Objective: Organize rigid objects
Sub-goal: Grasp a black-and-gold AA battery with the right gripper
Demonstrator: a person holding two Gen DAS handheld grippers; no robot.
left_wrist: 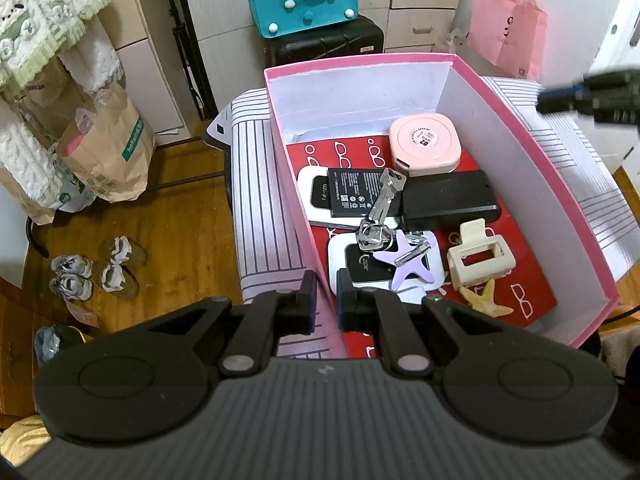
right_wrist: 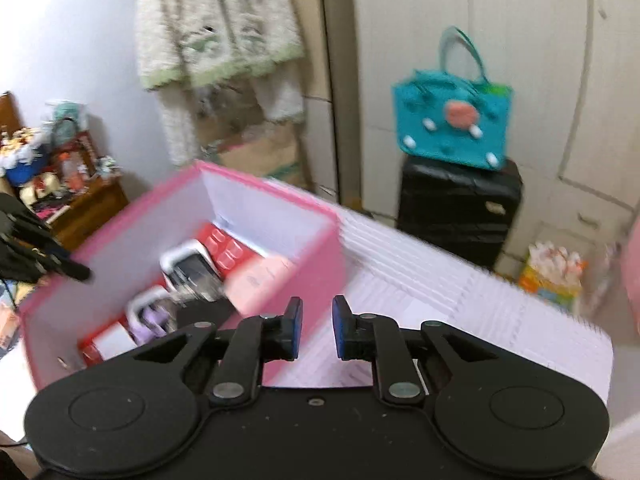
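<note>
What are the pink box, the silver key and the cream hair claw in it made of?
Pink box: looks like cardboard, matte, with thin folded white walls.
Silver key: metal, bright and reflective.
Cream hair claw: probably plastic, smooth moulded shape with a slight sheen.

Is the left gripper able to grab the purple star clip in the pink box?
Probably yes. The purple star clip lies atop the pile just beyond the left gripper, uncovered except for a metal clip across it; the nearly shut jaws must open first.
</note>
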